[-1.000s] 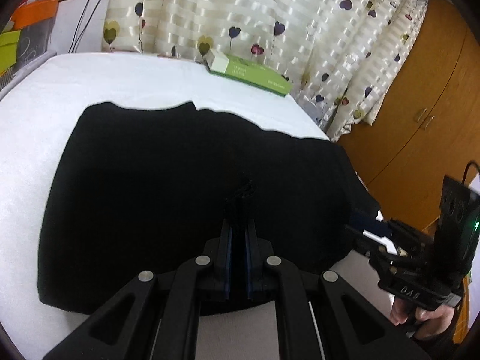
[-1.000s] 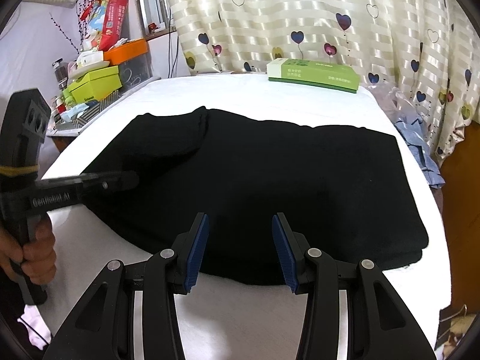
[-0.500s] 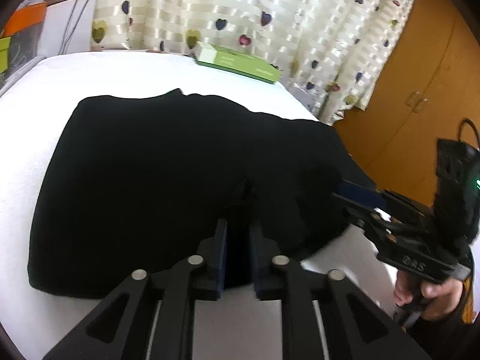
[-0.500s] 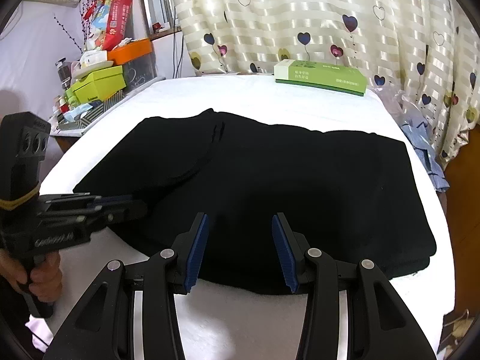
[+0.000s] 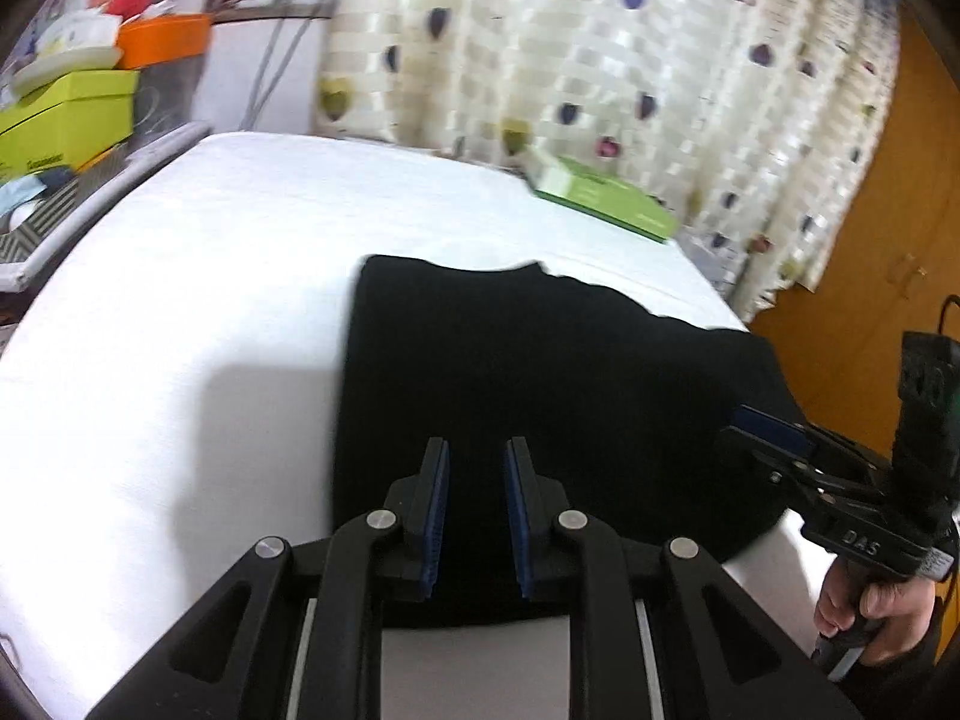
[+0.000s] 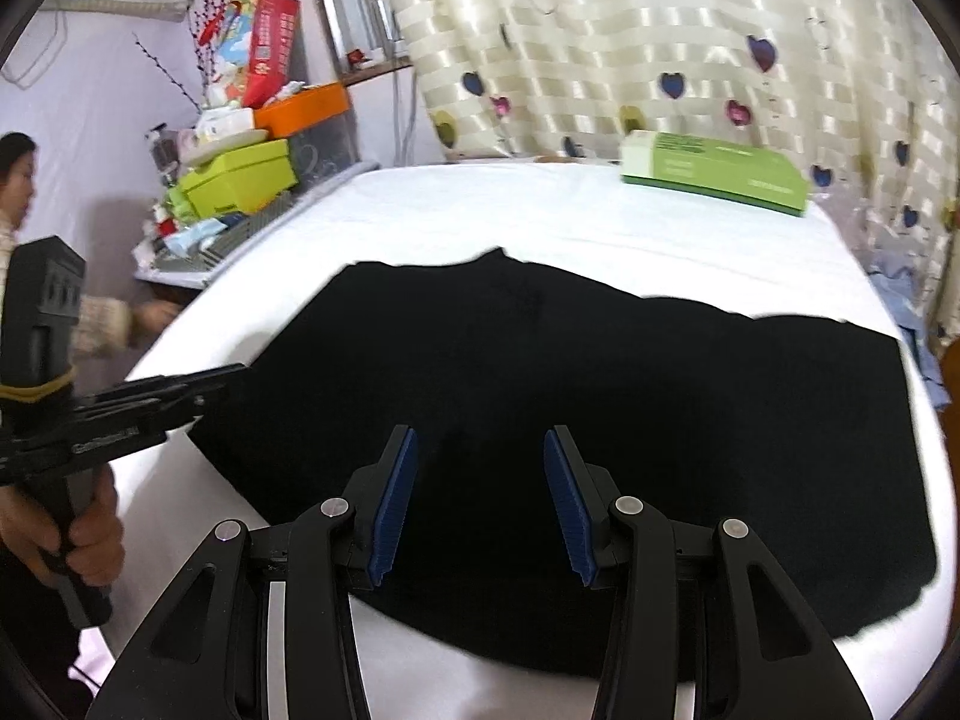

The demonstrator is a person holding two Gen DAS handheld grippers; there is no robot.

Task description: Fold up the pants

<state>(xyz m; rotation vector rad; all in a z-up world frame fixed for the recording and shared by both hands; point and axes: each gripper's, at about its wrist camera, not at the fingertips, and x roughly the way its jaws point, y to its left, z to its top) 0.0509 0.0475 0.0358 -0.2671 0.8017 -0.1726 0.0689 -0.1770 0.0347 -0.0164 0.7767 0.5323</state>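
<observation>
Black pants (image 5: pixel 540 384) lie folded flat on the white-covered surface (image 5: pixel 180 312). My left gripper (image 5: pixel 475 456) hovers over their near edge, open with a modest gap and nothing between the blue pads. In the right wrist view the pants (image 6: pixel 600 372) spread wide, and my right gripper (image 6: pixel 481 444) stands open above their near middle, empty. The right gripper (image 5: pixel 774 438) also shows at the pants' right end, held by a hand (image 5: pixel 870 612). At the pants' left end, the right wrist view catches the left gripper (image 6: pixel 222 378).
A green box (image 6: pixel 714 171) lies at the far edge by the heart-patterned curtain (image 6: pixel 660 30). Stacked boxes (image 6: pixel 240 180) crowd a shelf on the left, where another person (image 6: pixel 108 324) reaches. A wooden cabinet (image 5: pixel 888 240) stands right; blue cloth (image 6: pixel 900 312) hangs off the right edge.
My left gripper was shut on a pinch of the pants; it has let go, opened, and its view has swung left. The right gripper stayed open and lifted slightly.
</observation>
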